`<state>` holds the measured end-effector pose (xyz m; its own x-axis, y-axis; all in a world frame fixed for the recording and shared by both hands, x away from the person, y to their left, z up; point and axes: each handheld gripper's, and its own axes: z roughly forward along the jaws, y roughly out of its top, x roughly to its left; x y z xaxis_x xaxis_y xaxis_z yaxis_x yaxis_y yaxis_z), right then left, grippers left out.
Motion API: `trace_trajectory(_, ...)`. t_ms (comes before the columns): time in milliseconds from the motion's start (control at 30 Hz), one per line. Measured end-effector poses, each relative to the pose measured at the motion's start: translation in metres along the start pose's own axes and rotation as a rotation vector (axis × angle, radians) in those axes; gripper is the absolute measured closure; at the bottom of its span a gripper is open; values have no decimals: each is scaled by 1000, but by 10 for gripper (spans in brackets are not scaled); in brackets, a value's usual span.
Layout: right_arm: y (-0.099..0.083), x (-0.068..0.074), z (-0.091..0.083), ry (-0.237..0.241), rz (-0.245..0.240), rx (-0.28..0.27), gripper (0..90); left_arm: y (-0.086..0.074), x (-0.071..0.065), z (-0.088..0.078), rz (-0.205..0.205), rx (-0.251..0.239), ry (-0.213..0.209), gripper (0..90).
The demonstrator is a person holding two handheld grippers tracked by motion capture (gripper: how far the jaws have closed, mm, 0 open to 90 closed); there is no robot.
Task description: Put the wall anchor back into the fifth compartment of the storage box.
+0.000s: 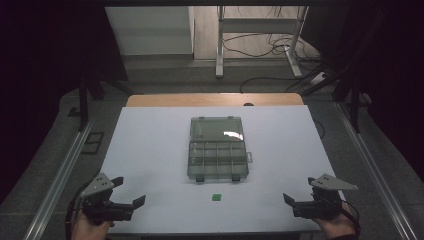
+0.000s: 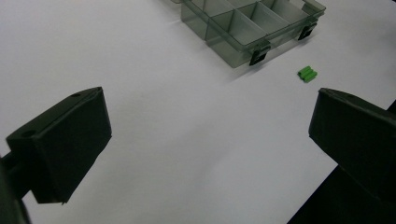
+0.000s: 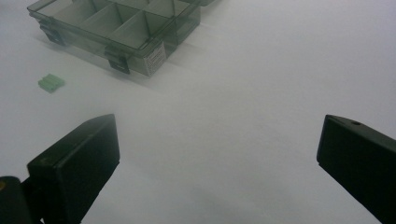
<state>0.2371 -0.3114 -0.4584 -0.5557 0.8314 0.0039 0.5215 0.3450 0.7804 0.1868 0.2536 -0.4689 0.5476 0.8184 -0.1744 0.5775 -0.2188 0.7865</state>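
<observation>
Two spread grippers, left gripper (image 1: 131, 192), right gripper (image 1: 298, 192), near table edge (image 1: 215, 233), green block (image 1: 216, 197) between.

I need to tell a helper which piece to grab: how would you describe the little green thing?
On the white table sheet lies an open clear compartment box. Just in front of its latched edge sits the green block, alone: the only brightly coloured, small loose item there.

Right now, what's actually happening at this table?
A person holds a two-jaw gripper in each hand at the near edge of a white table. The left gripper and the right gripper both have open jaws and hold nothing. A clear compartment box sits mid-table with its lid folded back, its visible compartments empty. A small green block lies alone in front of the box, between the grippers, untouched.
</observation>
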Motion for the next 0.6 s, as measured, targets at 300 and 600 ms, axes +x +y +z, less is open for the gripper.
trace_trajectory(300, 1, 0, 0, 11, -6, 20, 0, 0, 1, 4, -6, 22, 3, 0)
trace_trajectory(600, 1, -1, -1, -3, 15, 14, 0, 1, 2, 4, -26, 28, 22, 0)
